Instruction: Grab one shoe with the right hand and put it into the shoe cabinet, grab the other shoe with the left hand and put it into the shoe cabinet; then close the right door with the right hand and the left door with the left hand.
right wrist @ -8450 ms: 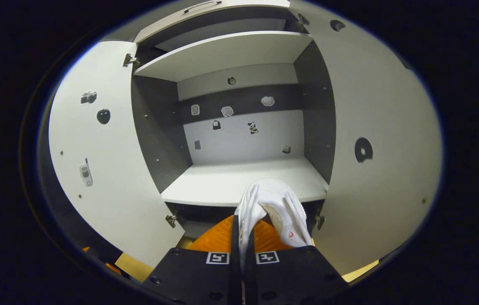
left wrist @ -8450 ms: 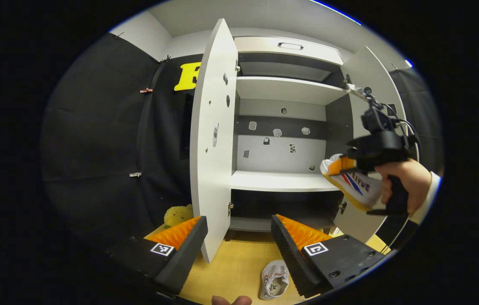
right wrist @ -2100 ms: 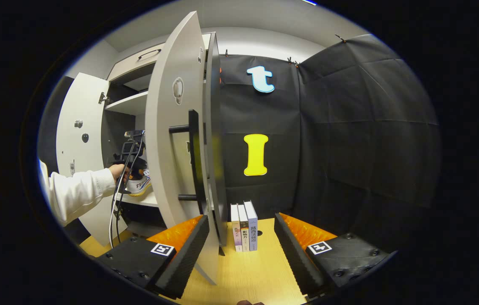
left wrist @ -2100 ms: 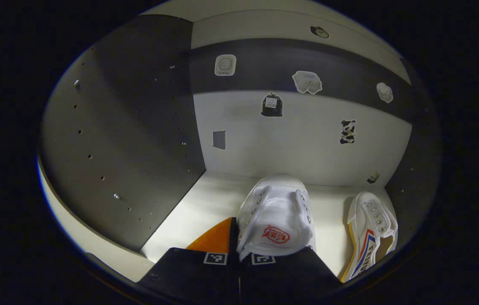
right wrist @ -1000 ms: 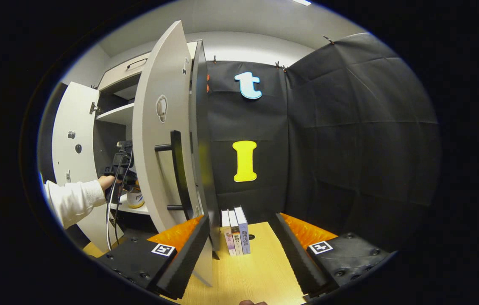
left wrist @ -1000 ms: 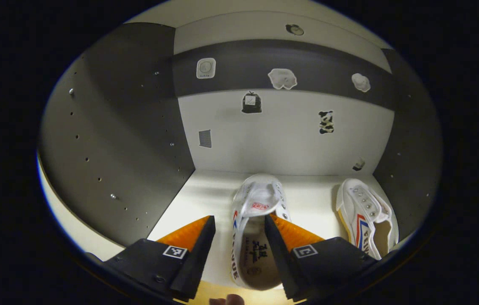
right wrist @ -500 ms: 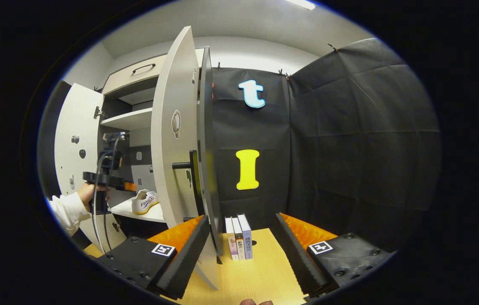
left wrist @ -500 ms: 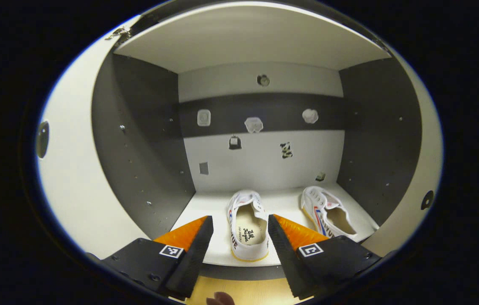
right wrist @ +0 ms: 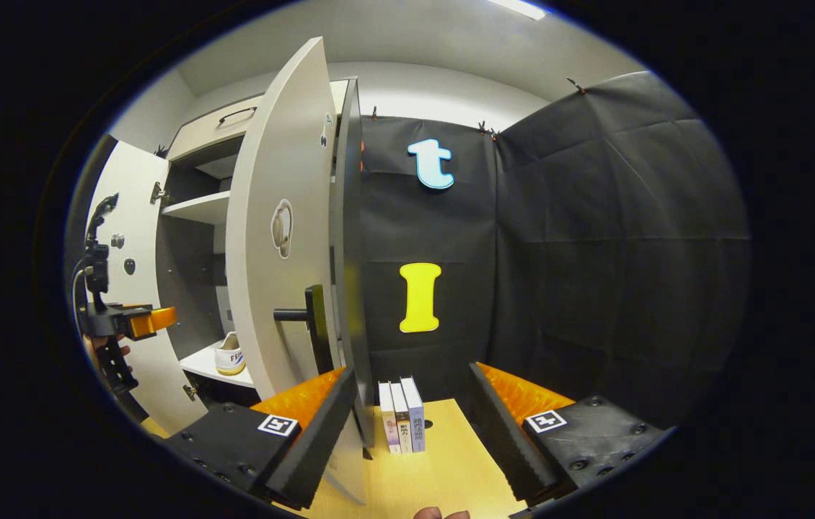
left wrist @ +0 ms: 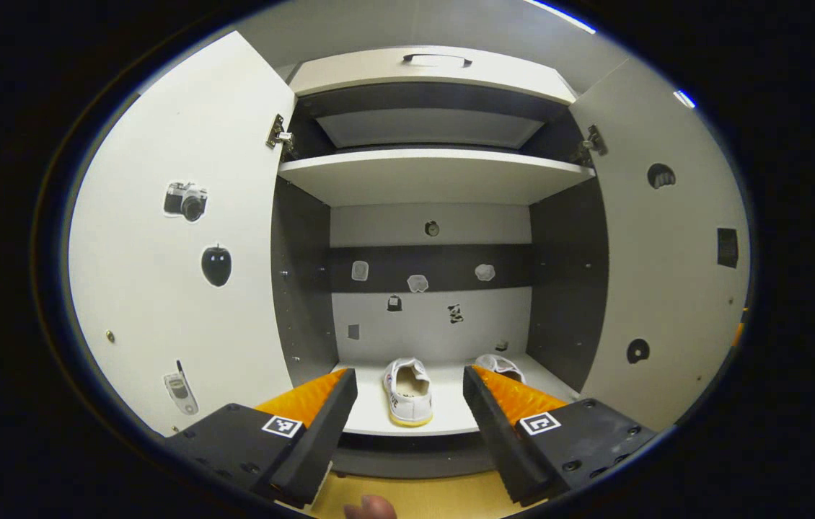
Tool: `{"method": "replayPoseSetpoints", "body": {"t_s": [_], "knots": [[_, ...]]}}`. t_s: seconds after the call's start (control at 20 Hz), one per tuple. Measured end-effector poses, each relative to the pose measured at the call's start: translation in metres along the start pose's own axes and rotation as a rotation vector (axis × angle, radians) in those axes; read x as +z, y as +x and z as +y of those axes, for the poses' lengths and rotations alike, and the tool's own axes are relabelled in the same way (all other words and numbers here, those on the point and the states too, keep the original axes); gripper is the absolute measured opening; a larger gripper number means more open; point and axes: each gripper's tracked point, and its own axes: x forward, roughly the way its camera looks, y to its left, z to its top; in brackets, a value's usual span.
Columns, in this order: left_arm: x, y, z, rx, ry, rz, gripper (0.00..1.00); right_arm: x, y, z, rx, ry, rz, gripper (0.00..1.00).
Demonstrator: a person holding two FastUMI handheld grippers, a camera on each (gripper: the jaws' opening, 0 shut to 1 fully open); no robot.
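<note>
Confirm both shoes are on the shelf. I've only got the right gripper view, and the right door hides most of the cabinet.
Observer: Confirmed. The left gripper view shows two shoes side by side on the lower shelf: the left shoe with its heel toward the camera, and the right shoe partly hidden by the left gripper.
Operator: Give me that gripper's state.
Observer: The left gripper is open and holds nothing. It is out in front of the shelf.
Operator: Report the doors from that side.
Observer: The left door and the right door both stand wide open.
</note>
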Motion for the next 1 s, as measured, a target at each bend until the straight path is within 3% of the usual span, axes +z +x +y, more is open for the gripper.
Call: {"method": "replayPoseSetpoints", "body": {"t_s": [0.05,0.1,0.45,1.0], "knots": [[-0.004,-0.011,0.002,0.003,-0.01,0.007,0.93,0.0,0.003,0.002,0.002,0.003,-0.001,0.94],[-0.006,-0.024,0.005,0.011,-0.012,0.005,0.93,0.001,0.004,0.003,0.005,0.001,-0.001,0.98],[-0.017,-0.09,0.043,0.046,-0.008,-0.012,0.94,0.0,0.006,0.008,-0.009,0.026,-0.007,0.96],[-0.026,-0.135,0.1,0.065,-0.015,-0.01,0.94,-0.003,-0.007,0.046,-0.055,0.047,-0.026,0.97]]}}
